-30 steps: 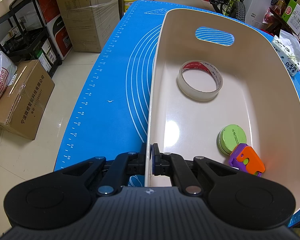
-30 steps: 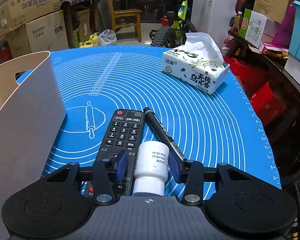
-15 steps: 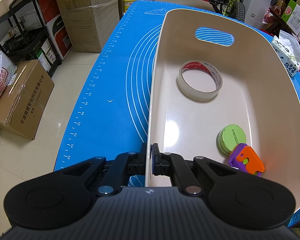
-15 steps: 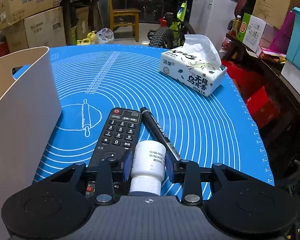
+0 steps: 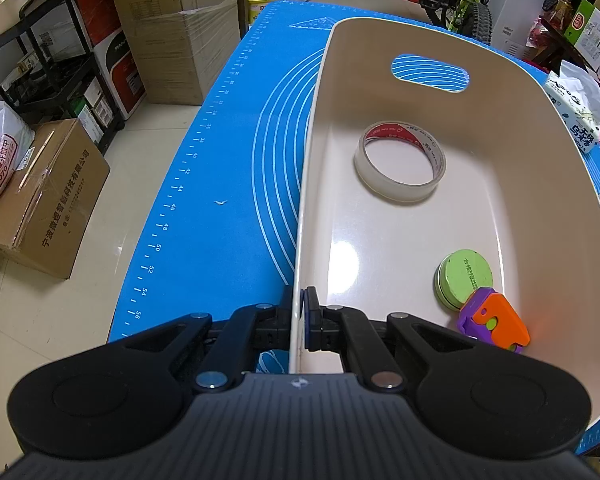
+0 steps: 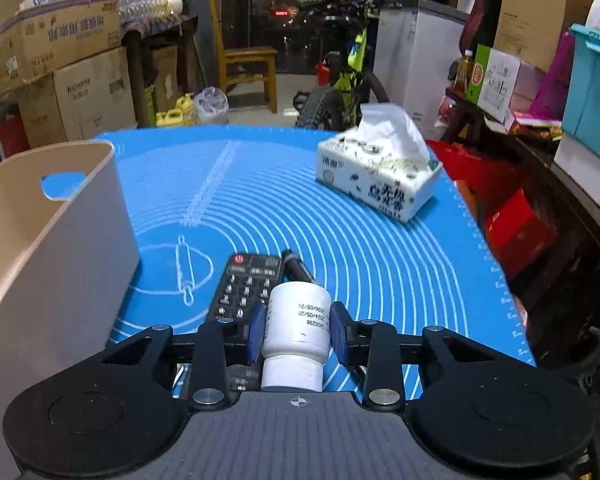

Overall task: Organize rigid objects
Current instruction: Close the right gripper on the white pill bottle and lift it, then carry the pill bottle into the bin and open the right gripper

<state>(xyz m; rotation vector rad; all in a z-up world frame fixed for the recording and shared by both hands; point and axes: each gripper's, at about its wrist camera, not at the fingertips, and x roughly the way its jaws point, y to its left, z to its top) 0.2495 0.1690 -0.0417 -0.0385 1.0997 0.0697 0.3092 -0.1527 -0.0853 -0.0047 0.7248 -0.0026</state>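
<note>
My left gripper [image 5: 300, 312] is shut on the near left wall of the beige bin [image 5: 540, 128]. Inside the bin lie a roll of clear tape [image 5: 400, 162], a green round tin [image 5: 464, 278] and a purple and orange toy [image 5: 496, 326]. My right gripper [image 6: 298, 330] is shut on a white bottle [image 6: 298, 320] and holds it above the blue mat [image 6: 380, 256]. Under it lie a black remote [image 6: 246, 286] and a black marker [image 6: 296, 268]. The bin [image 6: 52, 240] stands to the left of my right gripper.
A tissue box [image 6: 380, 176] sits on the mat at the back right and also shows in the left wrist view [image 5: 576, 120]. Cardboard boxes [image 5: 44, 196], a shelf rack [image 5: 52, 76], a chair [image 6: 248, 64] and a bicycle [image 6: 348, 80] stand around the table.
My right gripper has closed on the white bottle and lifted it off the mat, tilting upward. My left gripper has stayed shut on the bin wall.
</note>
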